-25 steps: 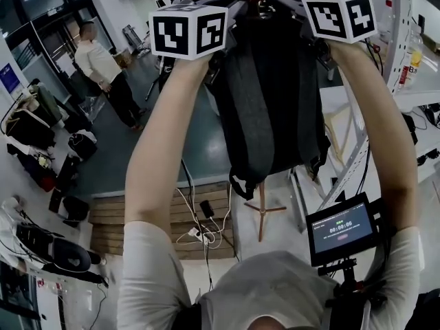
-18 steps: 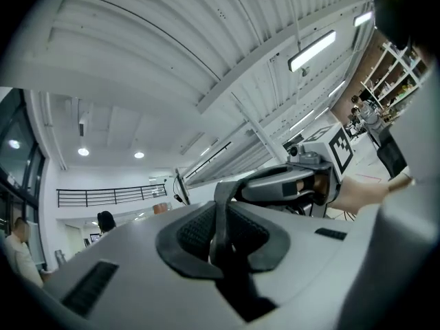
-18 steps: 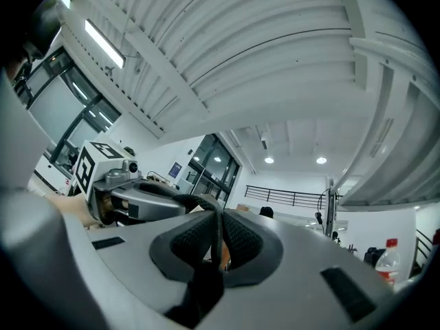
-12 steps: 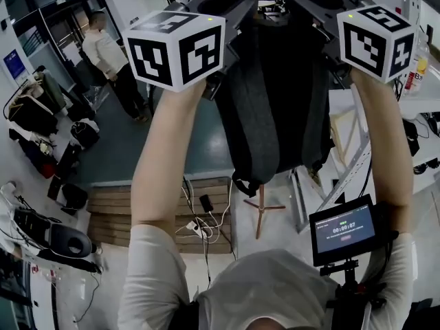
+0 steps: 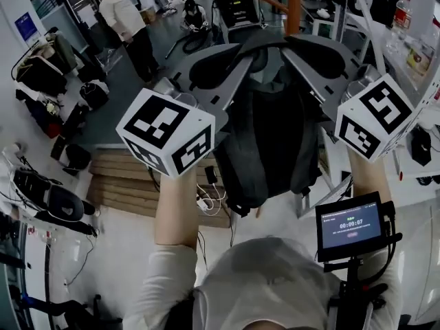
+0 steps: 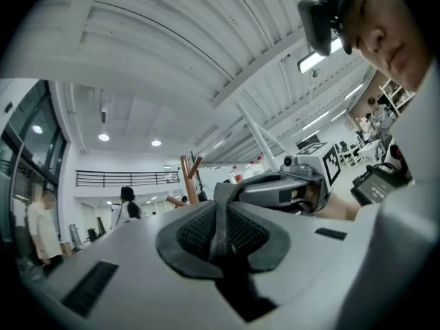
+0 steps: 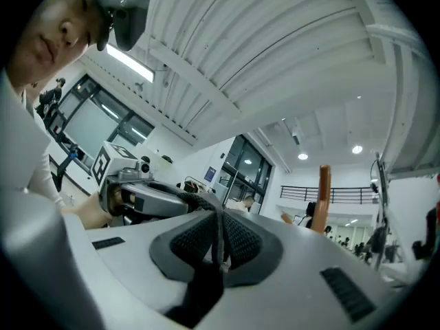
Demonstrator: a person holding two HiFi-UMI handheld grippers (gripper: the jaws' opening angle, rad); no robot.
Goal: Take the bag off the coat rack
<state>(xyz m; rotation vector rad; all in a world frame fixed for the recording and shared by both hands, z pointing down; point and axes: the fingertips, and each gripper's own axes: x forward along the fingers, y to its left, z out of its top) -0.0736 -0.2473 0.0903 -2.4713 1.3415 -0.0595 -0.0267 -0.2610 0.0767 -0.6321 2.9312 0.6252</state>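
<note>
The dark grey backpack (image 5: pixel 268 143) hangs between my two grippers in the head view, in front of the wooden coat rack pole (image 5: pixel 294 5). My left gripper (image 5: pixel 242 59) is shut on a strap at the bag's top left. My right gripper (image 5: pixel 294 52) is shut on a strap at its top right. In the left gripper view the strap (image 6: pixel 221 198) runs pinched between the mesh pads (image 6: pixel 196 236), with the pole (image 6: pixel 187 177) behind. The right gripper view shows its strap (image 7: pixel 218 218) clamped the same way and the pole (image 7: pixel 323 198) further off.
A person (image 5: pixel 127 19) stands at the back left near bags on the floor. A wooden platform (image 5: pixel 124 184) with cables lies below the bag. A white shelf with bottles (image 5: pixel 405 12) is at the right. A small screen (image 5: pixel 350 225) hangs by my right arm.
Both grippers have come down and toward me with the backpack held between them. Its top now hangs below the head of the pole. Both grips are unchanged.
</note>
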